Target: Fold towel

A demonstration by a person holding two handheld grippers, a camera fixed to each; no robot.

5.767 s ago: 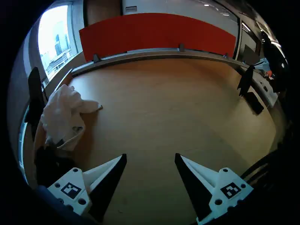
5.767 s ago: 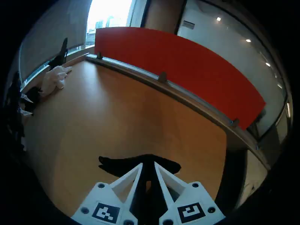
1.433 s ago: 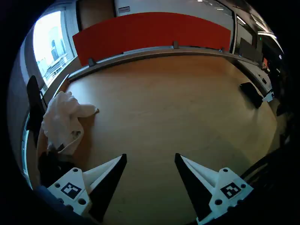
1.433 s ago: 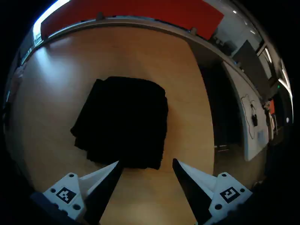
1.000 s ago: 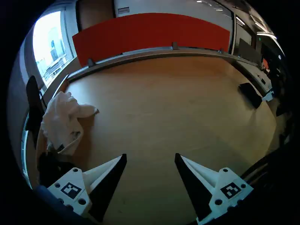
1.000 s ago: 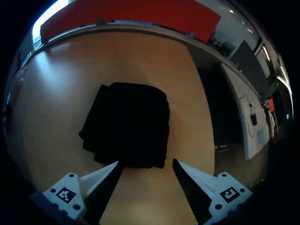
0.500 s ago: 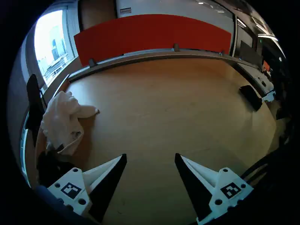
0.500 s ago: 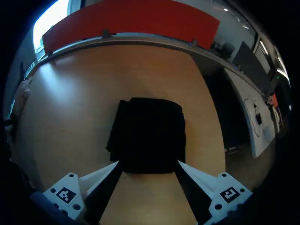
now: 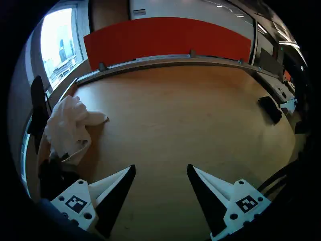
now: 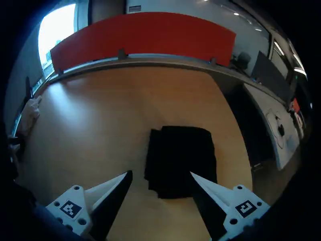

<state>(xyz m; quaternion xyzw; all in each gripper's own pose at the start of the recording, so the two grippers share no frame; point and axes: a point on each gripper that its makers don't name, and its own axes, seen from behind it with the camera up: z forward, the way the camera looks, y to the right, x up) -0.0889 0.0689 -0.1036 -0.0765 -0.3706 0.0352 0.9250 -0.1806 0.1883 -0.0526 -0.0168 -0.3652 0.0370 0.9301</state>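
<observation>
The folded black fabric towel (image 10: 180,158) lies flat on the light wooden table (image 10: 100,120), just ahead of the right gripper (image 10: 160,172), whose fingers are spread and empty. The left gripper (image 9: 160,165) is likewise spread and empty, near a crumpled white cloth (image 9: 68,126).

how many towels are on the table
2: a folded black towel lies before the right gripper, a crumpled white towel sits by the table's left edge; more may hide under it.
</observation>
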